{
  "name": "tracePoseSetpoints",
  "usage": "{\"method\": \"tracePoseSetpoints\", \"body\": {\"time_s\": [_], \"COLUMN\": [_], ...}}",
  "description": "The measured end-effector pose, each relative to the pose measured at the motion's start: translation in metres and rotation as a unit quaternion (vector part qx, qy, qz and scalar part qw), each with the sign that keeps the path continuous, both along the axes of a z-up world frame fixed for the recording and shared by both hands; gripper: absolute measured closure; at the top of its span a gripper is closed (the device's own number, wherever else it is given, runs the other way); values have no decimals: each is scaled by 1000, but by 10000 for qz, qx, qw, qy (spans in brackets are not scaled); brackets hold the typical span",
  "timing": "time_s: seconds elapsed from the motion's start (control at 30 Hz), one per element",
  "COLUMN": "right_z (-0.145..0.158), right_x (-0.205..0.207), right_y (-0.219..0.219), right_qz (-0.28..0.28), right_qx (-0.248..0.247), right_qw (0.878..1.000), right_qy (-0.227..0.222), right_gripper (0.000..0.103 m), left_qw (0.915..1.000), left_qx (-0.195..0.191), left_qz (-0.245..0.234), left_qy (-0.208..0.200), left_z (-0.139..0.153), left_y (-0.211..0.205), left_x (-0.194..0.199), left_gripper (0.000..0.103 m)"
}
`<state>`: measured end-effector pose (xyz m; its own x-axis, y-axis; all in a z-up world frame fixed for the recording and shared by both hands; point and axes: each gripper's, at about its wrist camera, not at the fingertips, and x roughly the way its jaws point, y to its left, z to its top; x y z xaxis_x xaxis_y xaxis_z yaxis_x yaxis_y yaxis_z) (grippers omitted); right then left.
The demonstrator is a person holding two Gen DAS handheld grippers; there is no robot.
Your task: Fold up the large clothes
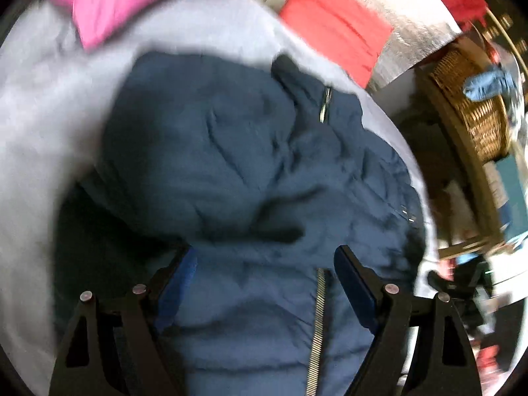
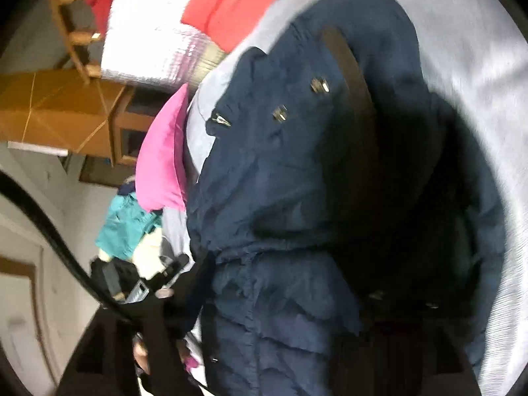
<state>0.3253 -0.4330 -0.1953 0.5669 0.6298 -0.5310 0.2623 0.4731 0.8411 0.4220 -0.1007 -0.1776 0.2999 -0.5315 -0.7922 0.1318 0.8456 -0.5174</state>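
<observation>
A dark navy padded jacket (image 1: pixel 231 151) lies crumpled on a pale grey sheet (image 1: pixel 43 125), its metal zipper (image 1: pixel 316 323) running down between my left fingers. My left gripper (image 1: pixel 264 254) hovers just over the jacket, open wide, with nothing pinched between the pads. In the right wrist view the same jacket (image 2: pixel 280 198) fills the middle, with metal snaps along its edge. My right gripper (image 2: pixel 274 300) is dark and blurred at the bottom. Its jaws stand far apart with jacket folds lying between them, and I see no pad pressing on the cloth.
A pink pillow (image 1: pixel 125 3) and a red cloth (image 1: pixel 336 29) lie beyond the jacket. A wicker basket (image 1: pixel 472 112) stands off the bed at the right. The right wrist view shows wooden furniture (image 2: pixel 59 109) and a teal garment (image 2: pixel 125 224) beside the sheet (image 2: pixel 478 99).
</observation>
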Motion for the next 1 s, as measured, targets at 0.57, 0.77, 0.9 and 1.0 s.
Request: {"method": "tracePoseSetpoints", "body": {"time_s": [0.57,0.77,0.9,1.0], "right_z": [-10,-8,-4,0], "right_x": [9,16,17,10], "right_y": [-6,0,-3,-12], "right_qz": [-1493,-1354,-1197,-903], "right_qx": [-345,-891,-869,-816], "right_qw": [9880,9868,9890,9924], "right_qy": [-176,-17,48,175], "right_gripper": [83,84,80,70], "left_qw": [9870,9902,9924,9960], "left_qx": [-1024,-765,-537,-104], "left_qz": [1232,1156,1064,853], "left_qy": [122,178,306,240], "left_z": [-36,-46,-39,-22], "left_y": [24,18,21,23], "left_x": [14,16,15,8], "left_gripper": [63,61,58,54]}}
